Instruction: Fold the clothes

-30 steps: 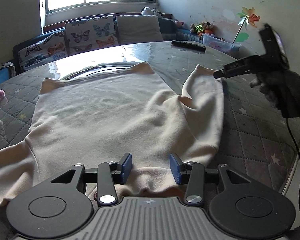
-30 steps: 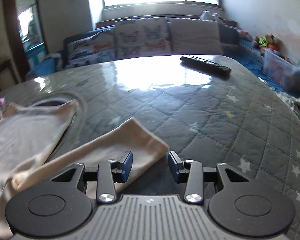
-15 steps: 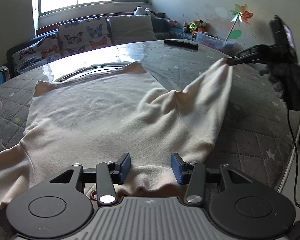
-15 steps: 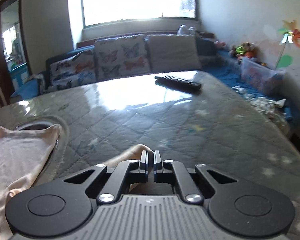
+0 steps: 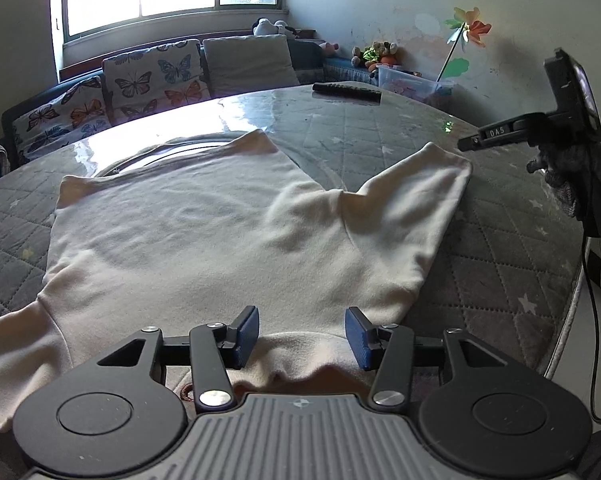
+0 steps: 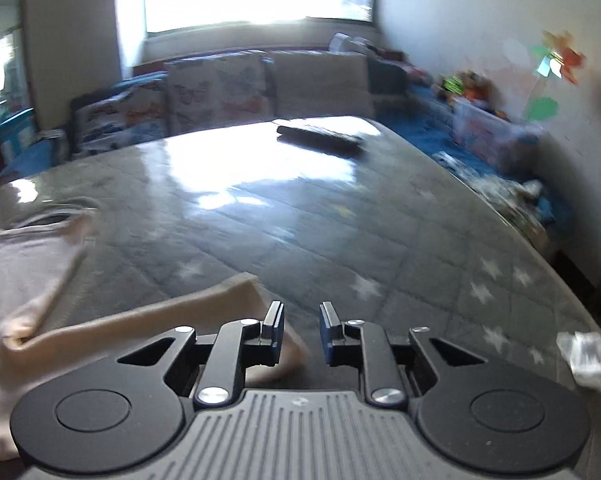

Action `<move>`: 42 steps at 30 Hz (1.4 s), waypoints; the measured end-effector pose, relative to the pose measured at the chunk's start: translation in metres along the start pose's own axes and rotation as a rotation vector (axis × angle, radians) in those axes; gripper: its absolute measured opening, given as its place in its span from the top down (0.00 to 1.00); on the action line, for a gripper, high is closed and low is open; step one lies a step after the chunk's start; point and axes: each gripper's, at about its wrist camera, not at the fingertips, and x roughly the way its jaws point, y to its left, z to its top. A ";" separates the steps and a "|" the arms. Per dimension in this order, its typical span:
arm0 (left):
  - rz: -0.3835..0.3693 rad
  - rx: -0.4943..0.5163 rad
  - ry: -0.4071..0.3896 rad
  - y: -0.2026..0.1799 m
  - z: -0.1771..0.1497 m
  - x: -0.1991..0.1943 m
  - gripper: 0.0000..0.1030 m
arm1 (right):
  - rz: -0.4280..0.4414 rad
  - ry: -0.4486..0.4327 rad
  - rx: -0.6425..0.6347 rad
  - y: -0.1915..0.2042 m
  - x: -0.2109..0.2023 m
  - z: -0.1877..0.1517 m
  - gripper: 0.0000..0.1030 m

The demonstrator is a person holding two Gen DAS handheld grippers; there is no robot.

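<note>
The cream sweater point(image 5: 204, 240) lay flat on the desk point(image 5: 500, 264) at twelve o'clock of the released left tongs point(image 5: 302, 334), its sleeve point(image 6: 148, 320) at ten o'clock of the released right tongs point(image 6: 299, 334).

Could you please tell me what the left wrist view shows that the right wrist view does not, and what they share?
Only the left wrist view shows the whole cream shirt spread flat, the left tongs open over its near hem, and the right tongs from outside, just off the sleeve end.

Only the right wrist view shows the white crumpled scrap at the table's right edge.

Both show the quilted table, the remote, the butterfly cushions and the pinwheel.
</note>
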 end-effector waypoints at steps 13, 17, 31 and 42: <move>-0.032 -0.005 0.000 0.000 -0.005 -0.002 0.51 | 0.485 0.051 -0.305 0.150 -0.010 0.009 0.81; -0.046 -0.012 -0.002 0.001 -0.007 -0.004 0.51 | 0.521 0.076 -0.373 0.176 0.000 0.004 0.81; -0.001 -0.029 -0.052 0.018 -0.011 -0.035 0.50 | 0.557 0.087 -0.445 0.177 -0.011 -0.006 0.69; 0.130 -0.043 0.007 0.035 -0.036 -0.035 0.50 | 0.727 0.116 -0.600 0.215 -0.047 -0.047 0.66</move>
